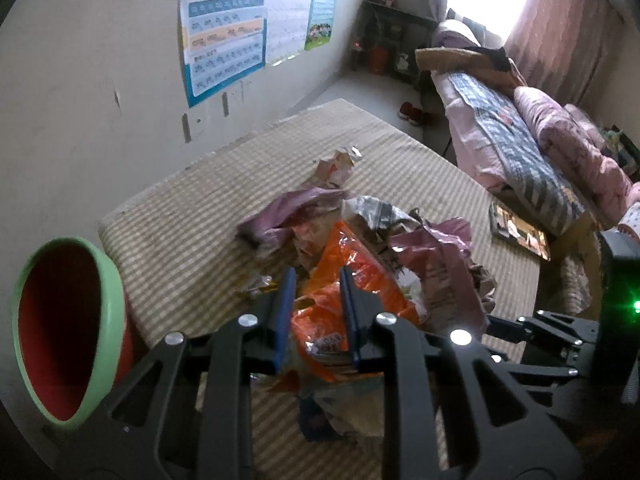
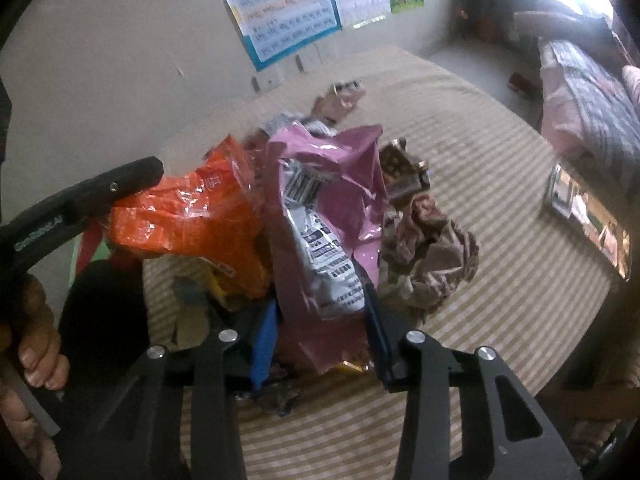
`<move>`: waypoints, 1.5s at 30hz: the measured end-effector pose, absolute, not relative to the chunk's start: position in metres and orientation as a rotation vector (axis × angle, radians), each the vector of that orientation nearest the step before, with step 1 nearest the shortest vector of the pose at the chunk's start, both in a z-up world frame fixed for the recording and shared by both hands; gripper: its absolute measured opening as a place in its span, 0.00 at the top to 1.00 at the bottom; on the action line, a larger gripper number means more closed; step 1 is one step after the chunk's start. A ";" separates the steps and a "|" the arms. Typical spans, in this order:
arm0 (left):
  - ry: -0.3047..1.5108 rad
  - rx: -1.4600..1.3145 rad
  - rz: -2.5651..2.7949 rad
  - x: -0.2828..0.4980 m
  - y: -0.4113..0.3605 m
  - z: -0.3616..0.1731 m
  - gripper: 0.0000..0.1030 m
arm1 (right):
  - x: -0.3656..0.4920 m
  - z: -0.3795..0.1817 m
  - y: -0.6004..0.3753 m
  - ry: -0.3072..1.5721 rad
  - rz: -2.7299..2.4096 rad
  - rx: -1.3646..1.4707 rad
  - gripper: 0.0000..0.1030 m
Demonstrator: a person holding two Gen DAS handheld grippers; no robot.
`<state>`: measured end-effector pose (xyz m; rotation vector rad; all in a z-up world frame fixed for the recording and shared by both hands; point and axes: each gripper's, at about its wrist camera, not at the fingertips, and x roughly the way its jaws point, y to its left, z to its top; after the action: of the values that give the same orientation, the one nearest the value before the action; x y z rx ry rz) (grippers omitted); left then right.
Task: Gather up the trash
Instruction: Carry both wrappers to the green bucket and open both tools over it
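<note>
So a heap of crinkly trash is piled on a table (image 1: 168, 208) covered in ribbed, beige-striped cloth. The left gripper (image 1: 318, 280) is clamped down on a glossy orange wrapper (image 1: 352, 280), the shiny film pinched between its blue pads, and the wrapper is seen bunched and creased at the near edge of the heap. The right gripper (image 2: 322, 300) is closed on a pink foil bag (image 2: 332, 184) with a white printed label and barcode down its middle; the bag is held upright and crumpled, its lower end squeezed between the fingers. In the right wrist view the orange wrapper is found just left of the pink bag, touching it, with the left gripper's black frame seen gripped by a hand (image 2: 32, 344). A wad of brownish crumpled paper (image 2: 432, 244) is pressed against the pink bag's right side, and a small twisted foil scrap (image 1: 338, 162) is left at the far end of the heap. A round bin (image 1: 64, 328), smooth green rim and red inside, is parked at the table's left edge. A flat glossy packet (image 1: 520, 234) is laid well apart on the right.
</note>
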<state>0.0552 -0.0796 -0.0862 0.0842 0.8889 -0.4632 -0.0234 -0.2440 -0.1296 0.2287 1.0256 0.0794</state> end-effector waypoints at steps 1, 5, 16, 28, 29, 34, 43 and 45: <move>0.883 0.075 -0.458 0.054 -0.076 -0.083 0.79 | -0.025 -0.124 -0.243 1.013 0.084 0.224 0.62; 0.841 0.033 -0.424 0.051 -0.059 -0.065 0.79 | -0.032 -0.096 -0.238 0.945 0.091 0.207 0.63; 0.751 -0.041 -0.117 0.049 0.057 -0.043 0.79 | 0.002 -0.039 -0.175 0.862 0.244 0.176 0.62; 0.819 -0.108 0.147 0.059 0.184 -0.085 0.79 | 0.091 -0.082 -0.014 1.057 0.543 0.127 0.61; 0.822 -0.112 0.153 0.060 0.186 -0.087 0.79 | 0.096 -0.085 -0.005 1.068 0.549 0.118 0.61; 0.834 -0.130 0.184 0.066 0.207 -0.098 0.79 | 0.110 -0.095 0.024 1.096 0.565 0.082 0.59; 0.837 -0.131 0.232 0.075 0.216 -0.107 0.63 | 0.106 -0.097 0.041 1.083 0.567 0.064 0.46; 0.833 -0.134 0.242 0.075 0.216 -0.107 0.52 | 0.106 -0.096 0.040 1.073 0.561 0.070 0.44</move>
<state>0.0749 0.2159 -0.1067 -0.1338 0.8334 0.2418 0.1056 0.0396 -0.0962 0.0699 1.0729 0.5608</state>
